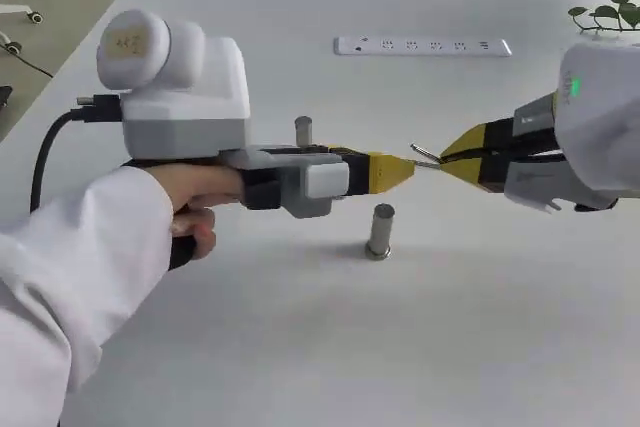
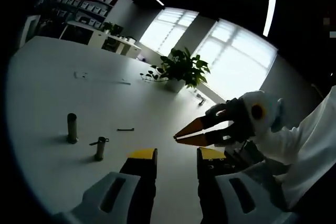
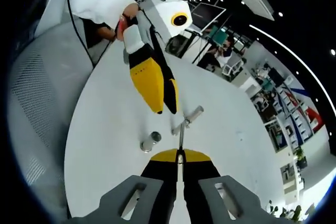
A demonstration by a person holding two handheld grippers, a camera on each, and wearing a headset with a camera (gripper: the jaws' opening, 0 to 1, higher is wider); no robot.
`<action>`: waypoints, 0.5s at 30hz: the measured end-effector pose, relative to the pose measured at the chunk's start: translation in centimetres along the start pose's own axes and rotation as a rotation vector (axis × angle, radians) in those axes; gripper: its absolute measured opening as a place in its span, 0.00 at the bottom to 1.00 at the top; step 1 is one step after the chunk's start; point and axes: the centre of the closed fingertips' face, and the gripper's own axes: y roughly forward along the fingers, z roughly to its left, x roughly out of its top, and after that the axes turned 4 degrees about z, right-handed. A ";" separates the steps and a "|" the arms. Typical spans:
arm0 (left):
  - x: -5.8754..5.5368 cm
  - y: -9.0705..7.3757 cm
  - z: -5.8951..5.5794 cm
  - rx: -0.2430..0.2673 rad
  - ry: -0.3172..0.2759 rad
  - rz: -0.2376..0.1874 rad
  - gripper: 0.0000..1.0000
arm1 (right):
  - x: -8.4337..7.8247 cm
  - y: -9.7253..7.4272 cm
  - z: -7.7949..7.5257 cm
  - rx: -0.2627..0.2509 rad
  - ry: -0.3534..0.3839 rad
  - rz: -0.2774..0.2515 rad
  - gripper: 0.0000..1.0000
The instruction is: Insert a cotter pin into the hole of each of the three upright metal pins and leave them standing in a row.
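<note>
The white workbench (image 1: 300, 347) lies under both tools. Our left gripper (image 1: 400, 171) comes in from 9 o'clock with its jaws apart and nothing in them. The right gripper (image 1: 447, 158) comes in from 3 o'clock, clamped on a cotter pin (image 1: 424, 155). The two tips meet nearly nose to nose in mid-air above the bench. We judge the empty tool is held there to steady or re-seat the cotter pin before it goes to a hole.

A power strip (image 1: 421, 45) lies at 12 o'clock and a plant (image 1: 608, 9) at 2 o'clock, both well apart from the work.

The near metal pin (image 1: 380, 231) stands upright at 6 o'clock of the meeting tips, with no cotter pin that we can see in it. The far metal pin (image 1: 304, 130) stands at 10 o'clock, partly behind the left gripper.

In the left gripper view a spare cotter pin (image 2: 125, 129) lies flat on the bench, near two upright pins. One of them seems to carry a crosspiece at its top, so it may already be fitted.

We can read no brand, label or writing anywhere. The power strip's markings are too small to read.
</note>
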 end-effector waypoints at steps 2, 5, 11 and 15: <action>-0.2 0.5 -0.3 -0.019 -0.042 0.011 0.23 | 0.7 -0.1 0.5 0.008 -0.001 -0.021 0.00; -0.5 0.8 -0.2 -0.013 -0.031 0.031 0.21 | 1.0 0.1 1.0 0.017 -0.016 -0.036 0.00; -1.0 0.9 -0.5 -0.030 -0.053 0.064 0.10 | 1.5 0.0 1.8 0.016 -0.059 -0.036 0.00; -1.2 0.9 -0.6 -0.034 -0.060 0.080 0.06 | 1.7 -0.1 1.7 0.011 -0.054 -0.044 0.00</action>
